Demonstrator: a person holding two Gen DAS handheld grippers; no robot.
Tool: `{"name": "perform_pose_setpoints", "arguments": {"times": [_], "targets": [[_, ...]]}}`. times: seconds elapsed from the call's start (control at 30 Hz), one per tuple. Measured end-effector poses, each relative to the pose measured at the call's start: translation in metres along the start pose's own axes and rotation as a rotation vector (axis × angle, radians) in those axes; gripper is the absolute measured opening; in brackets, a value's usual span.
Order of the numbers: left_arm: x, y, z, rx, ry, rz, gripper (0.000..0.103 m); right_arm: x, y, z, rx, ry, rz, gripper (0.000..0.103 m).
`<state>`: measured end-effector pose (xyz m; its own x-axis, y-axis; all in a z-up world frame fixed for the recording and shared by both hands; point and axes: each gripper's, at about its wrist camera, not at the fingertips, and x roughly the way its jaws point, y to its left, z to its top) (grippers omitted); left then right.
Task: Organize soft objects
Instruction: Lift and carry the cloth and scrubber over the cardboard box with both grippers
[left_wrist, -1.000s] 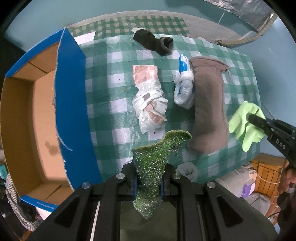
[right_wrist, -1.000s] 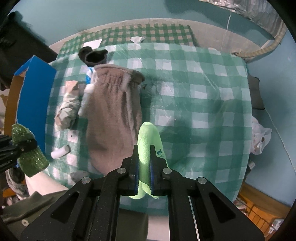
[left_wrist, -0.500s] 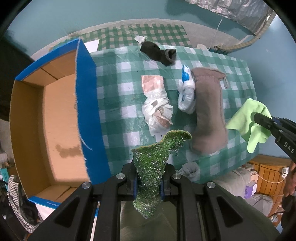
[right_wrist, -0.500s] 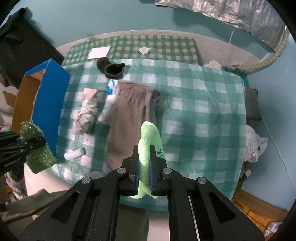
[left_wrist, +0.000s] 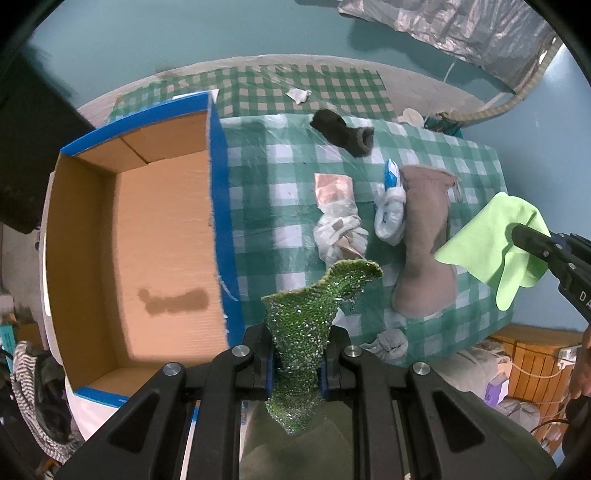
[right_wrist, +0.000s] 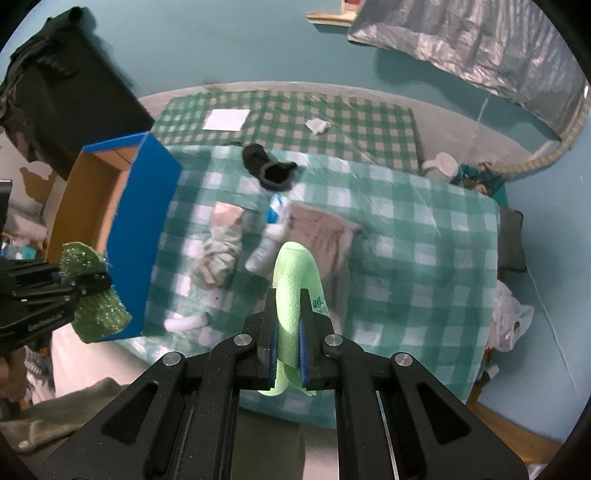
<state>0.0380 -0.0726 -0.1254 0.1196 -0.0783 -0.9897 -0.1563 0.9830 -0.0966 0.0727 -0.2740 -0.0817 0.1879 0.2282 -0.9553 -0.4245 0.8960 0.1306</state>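
Observation:
My left gripper (left_wrist: 296, 363) is shut on a sparkly green scrubbing cloth (left_wrist: 314, 306), held above the table's near edge just right of the open blue cardboard box (left_wrist: 155, 243). It also shows in the right wrist view (right_wrist: 92, 295). My right gripper (right_wrist: 289, 347) is shut on a light green cloth (right_wrist: 295, 288), held high over the near right part of the table; the cloth also shows in the left wrist view (left_wrist: 491, 240). On the green checked table (left_wrist: 266, 192) lie a brown sock (left_wrist: 424, 243), a black sock (left_wrist: 343, 133) and two knotted plastic bags (left_wrist: 340, 225).
The box's blue right wall (left_wrist: 221, 206) stands at the table's left edge. A small white bundle (left_wrist: 388, 341) lies at the near edge. Beyond the table a checked mat (right_wrist: 288, 114) lies on the floor. Wooden crates (left_wrist: 532, 369) and bags sit lower right.
Both grippers have risen and pulled back from the table with their cloths. The left view has shifted left, so the box's inside now shows fully.

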Motion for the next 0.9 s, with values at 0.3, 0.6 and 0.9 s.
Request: {"name": "perform_pose_setpoints", "arguments": {"times": [0.3, 0.6, 0.9], "targets": [[-0.019, 0.024, -0.002, -0.057, -0.029, -0.001, 0.017, -0.01, 0.037, 0.02, -0.079, -0.03, 0.034, 0.008], [-0.027, 0.054, -0.005, -0.118, -0.044, 0.006, 0.017, -0.018, 0.08, 0.044, -0.17, -0.057, 0.072, 0.008], [-0.029, 0.092, -0.012, -0.202, -0.048, 0.016, 0.017, -0.021, 0.133, 0.067, -0.277, -0.074, 0.131, 0.008]]}}
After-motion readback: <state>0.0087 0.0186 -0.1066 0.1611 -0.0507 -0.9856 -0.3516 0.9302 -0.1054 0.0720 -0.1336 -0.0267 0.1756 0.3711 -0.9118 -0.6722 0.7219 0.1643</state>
